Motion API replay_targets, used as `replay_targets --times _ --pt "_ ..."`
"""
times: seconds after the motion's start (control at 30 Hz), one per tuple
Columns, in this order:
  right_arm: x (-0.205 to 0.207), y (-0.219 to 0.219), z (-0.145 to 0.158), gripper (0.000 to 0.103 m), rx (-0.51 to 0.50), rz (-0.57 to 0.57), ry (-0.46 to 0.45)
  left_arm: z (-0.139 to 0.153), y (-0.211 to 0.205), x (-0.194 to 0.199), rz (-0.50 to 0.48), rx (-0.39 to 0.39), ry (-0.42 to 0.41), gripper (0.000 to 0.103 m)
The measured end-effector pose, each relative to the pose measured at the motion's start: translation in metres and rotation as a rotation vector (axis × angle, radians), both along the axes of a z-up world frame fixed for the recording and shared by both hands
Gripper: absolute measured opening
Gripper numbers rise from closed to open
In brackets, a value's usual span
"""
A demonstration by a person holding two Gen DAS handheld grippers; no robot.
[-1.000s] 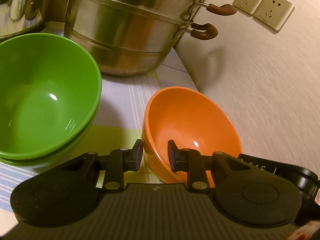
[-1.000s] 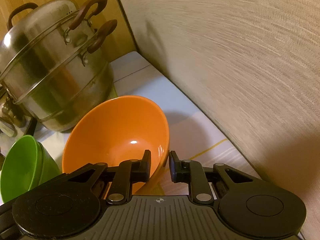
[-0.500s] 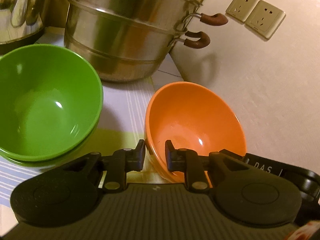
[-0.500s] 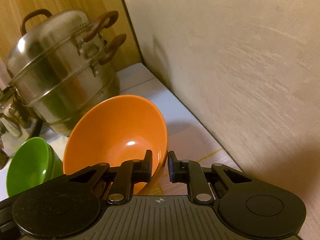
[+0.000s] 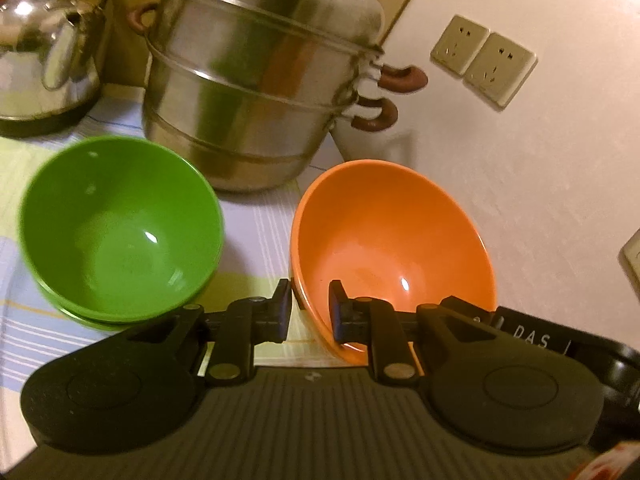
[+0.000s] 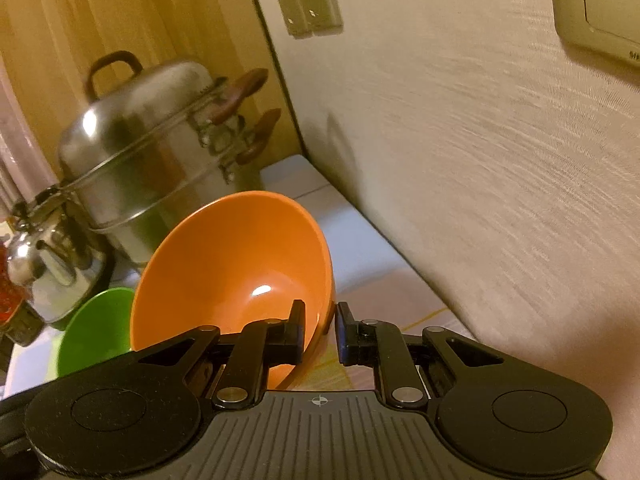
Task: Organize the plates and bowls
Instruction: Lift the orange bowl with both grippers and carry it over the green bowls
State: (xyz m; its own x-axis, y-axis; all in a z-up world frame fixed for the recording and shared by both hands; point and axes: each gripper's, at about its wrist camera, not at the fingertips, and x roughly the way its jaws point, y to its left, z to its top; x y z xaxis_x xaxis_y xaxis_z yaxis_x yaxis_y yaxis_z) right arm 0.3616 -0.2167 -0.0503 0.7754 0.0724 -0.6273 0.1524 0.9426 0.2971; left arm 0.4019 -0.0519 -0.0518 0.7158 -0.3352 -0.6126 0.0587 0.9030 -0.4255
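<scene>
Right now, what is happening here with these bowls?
A person holds the orange bowl with both tools, one on each side of its rim: the left tool and the right tool are both shut on it. The bowl is tilted. The green bowls sit stacked beside it, before a steel steamer pot.

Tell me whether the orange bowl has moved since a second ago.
Yes. The orange bowl, pinched at its rim by both grippers, has lifted: in the left wrist view the steamer pot and green bowl sit lower and look smaller.

Kettle [image 5: 48, 52] – top & left side cut off.
</scene>
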Motion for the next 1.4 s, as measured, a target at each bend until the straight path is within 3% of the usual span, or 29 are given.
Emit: replay_targets --times 0.43,0.9,1.13,1.4 --pt "-0.038 0.049 0.030 0.015 0.025 0.070 -0.044 0.033 0.045 -0.045 0.054 0.049 -0.017 0.017" --pt "-0.053 0.109 0.039 0.015 0.019 0.170 -0.053 0.041 0.101 -0.076 0.129 0.070 -0.012 0.017" --pt "-0.046 0.126 0.038 0.015 0.017 0.186 -0.046 0.040 0.115 -0.073 0.132 0.078 -0.002 0.017" --pt "-0.012 0.132 0.033 0.015 0.042 0.189 -0.037 0.041 0.123 -0.040 0.118 0.113 0.019 0.017"
